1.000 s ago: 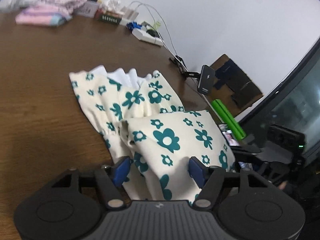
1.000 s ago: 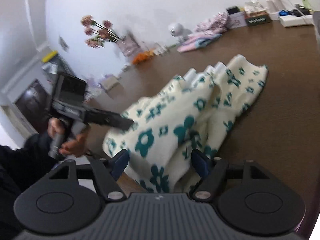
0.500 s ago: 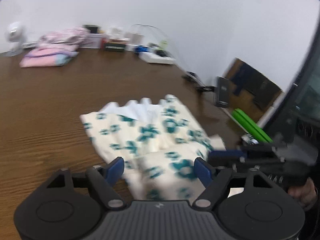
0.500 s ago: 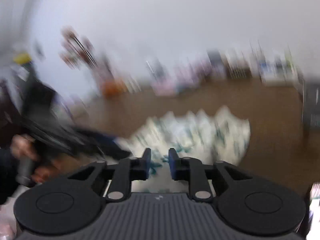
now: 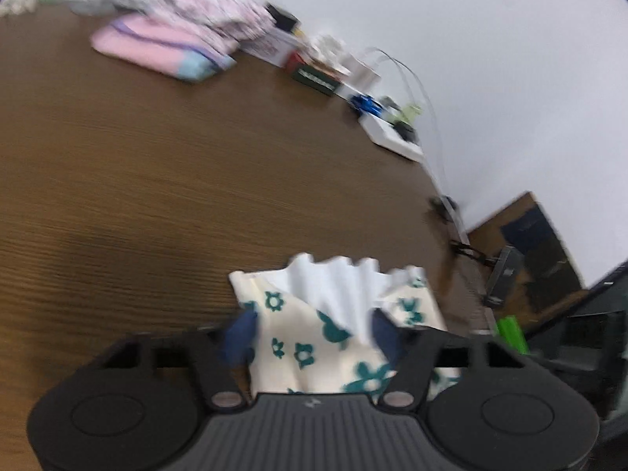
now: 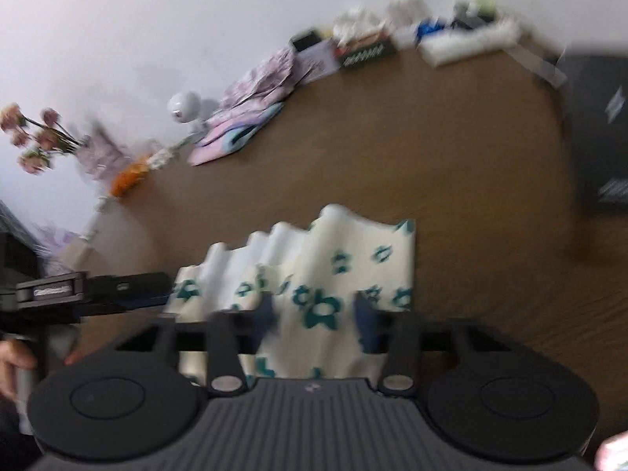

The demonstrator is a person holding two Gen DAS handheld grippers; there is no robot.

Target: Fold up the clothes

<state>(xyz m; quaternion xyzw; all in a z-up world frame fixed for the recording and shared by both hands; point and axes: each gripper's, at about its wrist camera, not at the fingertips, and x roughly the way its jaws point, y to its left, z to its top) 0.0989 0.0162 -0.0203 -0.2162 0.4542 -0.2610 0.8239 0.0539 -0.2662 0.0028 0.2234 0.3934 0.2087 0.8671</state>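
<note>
Left gripper (image 5: 311, 333): jaws have just been closing, with the floral garment (image 5: 298, 325) between the blue pads. Blur hides whether they actually pinch it, so I cannot tell.

Right gripper (image 6: 316, 320): jaws stand apart over the same cloth, which spreads past both pads; not clamped.

Garment lies on the brown table (image 5: 157, 180), its near part hidden behind both gripper bodies.

Folded pink clothes (image 5: 157, 45) at the far edge are smeared.

Hand (image 6: 11, 357) is cut off by the frame.

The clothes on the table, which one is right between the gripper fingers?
The cream garment with teal flowers, lying between both grippers' fingers. The pink folded pile sits far back near the wall, untouched.
</note>
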